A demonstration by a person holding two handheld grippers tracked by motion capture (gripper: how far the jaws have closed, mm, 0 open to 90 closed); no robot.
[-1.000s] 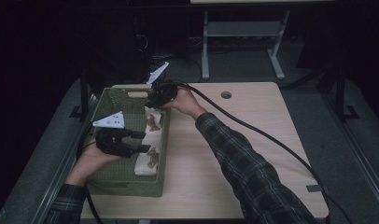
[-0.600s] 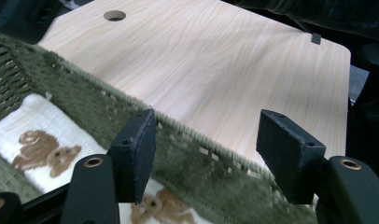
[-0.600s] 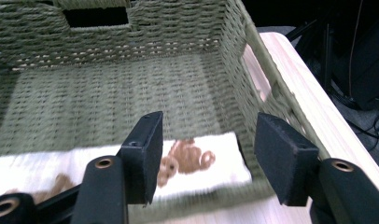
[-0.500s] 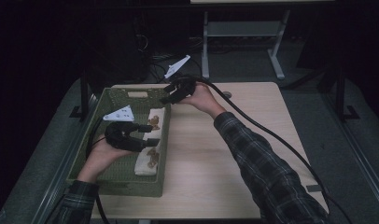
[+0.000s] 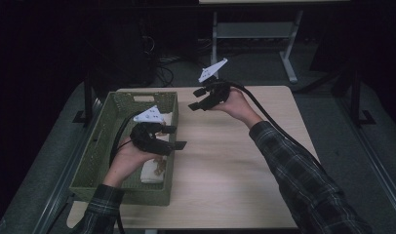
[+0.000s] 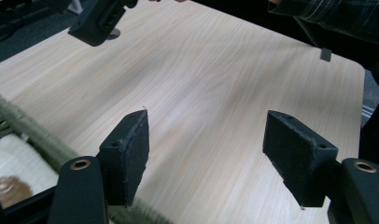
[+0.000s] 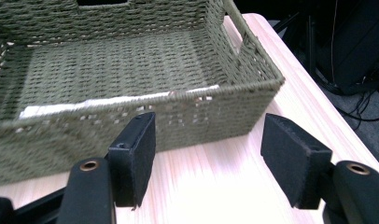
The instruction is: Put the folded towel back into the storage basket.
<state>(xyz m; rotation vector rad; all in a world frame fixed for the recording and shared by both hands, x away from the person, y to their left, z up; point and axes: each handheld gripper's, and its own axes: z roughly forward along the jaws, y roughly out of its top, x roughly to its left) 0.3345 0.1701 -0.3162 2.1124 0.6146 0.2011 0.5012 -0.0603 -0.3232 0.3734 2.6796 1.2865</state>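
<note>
A green woven basket (image 5: 95,146) stands on the left part of the wooden table (image 5: 235,161). Inside it, along its right wall, lies a white folded cloth with brown marks (image 5: 150,171). My left gripper (image 5: 175,137) hovers over the basket's right rim, open and empty, pointing right across the table. In the left gripper view the jaws (image 6: 206,154) frame bare wood, with the basket rim (image 6: 33,135) and the cloth (image 6: 15,158) at lower left. My right gripper (image 5: 196,99) is raised near the basket's far right corner, open and empty. Its own view (image 7: 208,158) looks into the basket (image 7: 131,60), where the cloth's edge (image 7: 108,100) shows.
The table's middle and right are bare wood. A small round dark disc (image 6: 114,32) sits in the tabletop near the far edge. Beyond the table stand a metal-legged stand (image 5: 288,63) and cables on the dark floor.
Both grippers have come up out of the basket and moved right. The right one has risen clear beyond the basket's far right corner; the left one has reached the right rim.
</note>
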